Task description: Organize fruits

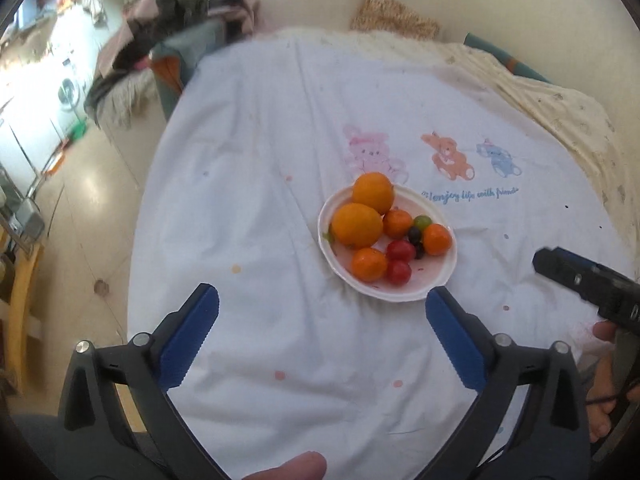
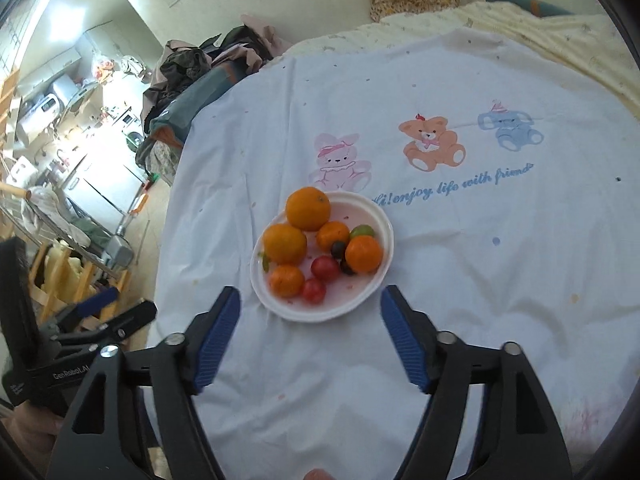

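A white plate (image 1: 436,280) (image 2: 376,216) sits on the white sheet and holds the fruit: two big oranges (image 1: 373,193) (image 2: 309,208), three small tangerines (image 1: 369,265) (image 2: 286,280), two red cherry tomatoes (image 1: 399,271) (image 2: 313,290), dark grapes (image 1: 415,234) (image 2: 338,248) and a green one (image 1: 421,222) (image 2: 362,231). My left gripper (image 1: 322,302) hovers open above the sheet, just short of the plate, nothing between its blue pads. My right gripper (image 2: 310,300) is open too, its tips flanking the plate's near rim from above, holding nothing.
The table is covered by a white cloth (image 1: 260,160) (image 2: 480,280) printed with cartoon bears. A cream blanket (image 1: 552,96) lies at the far right. Piled clothes (image 1: 172,20) (image 2: 200,64) rest on a chair at the far left. The table's left edge drops to the floor (image 1: 100,208).
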